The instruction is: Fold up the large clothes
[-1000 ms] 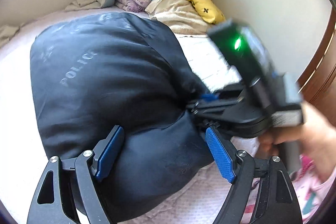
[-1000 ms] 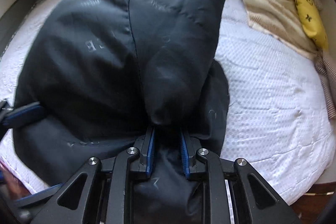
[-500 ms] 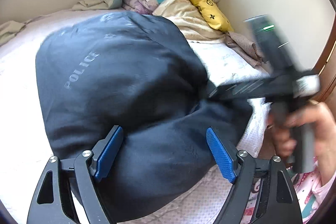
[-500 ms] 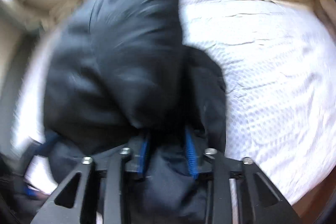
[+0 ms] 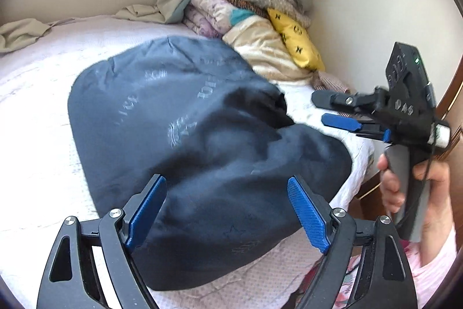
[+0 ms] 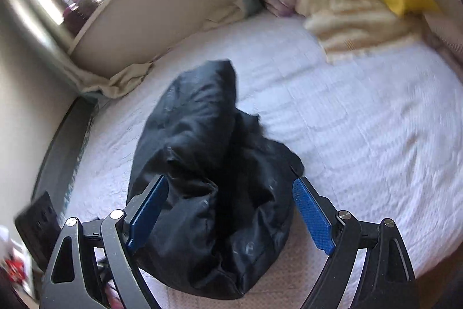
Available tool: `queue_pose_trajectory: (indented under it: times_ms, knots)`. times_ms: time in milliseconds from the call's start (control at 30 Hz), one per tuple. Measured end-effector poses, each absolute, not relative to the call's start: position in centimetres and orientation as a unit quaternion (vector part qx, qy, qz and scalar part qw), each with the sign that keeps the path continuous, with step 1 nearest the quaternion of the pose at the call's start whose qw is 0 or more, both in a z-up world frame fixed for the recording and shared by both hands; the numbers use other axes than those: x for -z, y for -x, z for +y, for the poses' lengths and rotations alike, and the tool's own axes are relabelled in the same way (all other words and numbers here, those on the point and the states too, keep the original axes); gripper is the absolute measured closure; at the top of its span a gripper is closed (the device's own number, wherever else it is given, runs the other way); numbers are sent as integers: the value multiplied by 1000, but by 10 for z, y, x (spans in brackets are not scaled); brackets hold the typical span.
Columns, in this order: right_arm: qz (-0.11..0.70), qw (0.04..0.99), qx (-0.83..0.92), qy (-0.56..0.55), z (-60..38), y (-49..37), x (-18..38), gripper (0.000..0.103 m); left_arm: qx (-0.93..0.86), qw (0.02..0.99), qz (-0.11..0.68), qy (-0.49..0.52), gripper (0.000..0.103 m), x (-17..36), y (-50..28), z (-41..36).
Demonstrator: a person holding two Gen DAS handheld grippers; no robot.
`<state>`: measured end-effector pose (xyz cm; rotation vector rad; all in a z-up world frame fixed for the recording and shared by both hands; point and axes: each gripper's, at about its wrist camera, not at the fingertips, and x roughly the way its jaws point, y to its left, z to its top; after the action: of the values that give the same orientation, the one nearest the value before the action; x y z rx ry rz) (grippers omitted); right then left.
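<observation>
A dark navy padded jacket (image 5: 188,135) lies as a folded, puffy bundle on the white quilted bed (image 5: 37,135). My left gripper (image 5: 225,184) hovers over its near edge, jaws wide and still opening, and its blue pads are not pressing on the cloth. In the right wrist view, the jacket (image 6: 208,164) sits below my right gripper (image 6: 230,181), whose jaws are opening and grip nothing. From the left wrist view, the right gripper (image 5: 319,108) hangs in the air to the right of the jacket, held by a person's hand (image 5: 434,193).
A pile of folded blankets and clothes with a yellow pillow (image 5: 292,39) fills the bed's far right corner against the wall. Beige cloth (image 5: 26,31) lies along the far edge. A wooden frame (image 5: 451,94) borders the right. White bed cover (image 6: 361,120) stretches right of the jacket.
My right gripper, shut on the jacket's fold before, has opened, let go and drawn back and up. My left gripper has lifted slightly off the jacket, which now rests on the bed.
</observation>
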<state>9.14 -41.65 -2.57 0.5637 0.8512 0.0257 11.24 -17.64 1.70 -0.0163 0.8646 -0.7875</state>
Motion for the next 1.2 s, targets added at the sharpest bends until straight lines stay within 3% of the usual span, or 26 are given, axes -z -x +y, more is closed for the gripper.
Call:
queue_pose_trajectory:
  times_ms: [300,500,700,900,1067,1200]
  knots:
    - [460,867,-58,-181,-364,-140,19,13,351,853,382,48,13,-48,-124,-135]
    - [525,844,7,-106,-364,-157,68,12,315,855,403,84,13,-40,-143,-104]
    - [574,785,-26,-232,-410,-163,132,2,305,831,444,137,11,-26,-166,-84]
    - [579,725,-80,-364,-431,-160,177,1,315,774,530,146,11,-1,-199,-86]
    - [569,716,-102,-391,-435,-160,191,0,319,729,585,154,11,32,-220,-89]
    - [560,713,-117,-405,-437,-161,200,0,338,692,597,223,10,57,-230,-88]
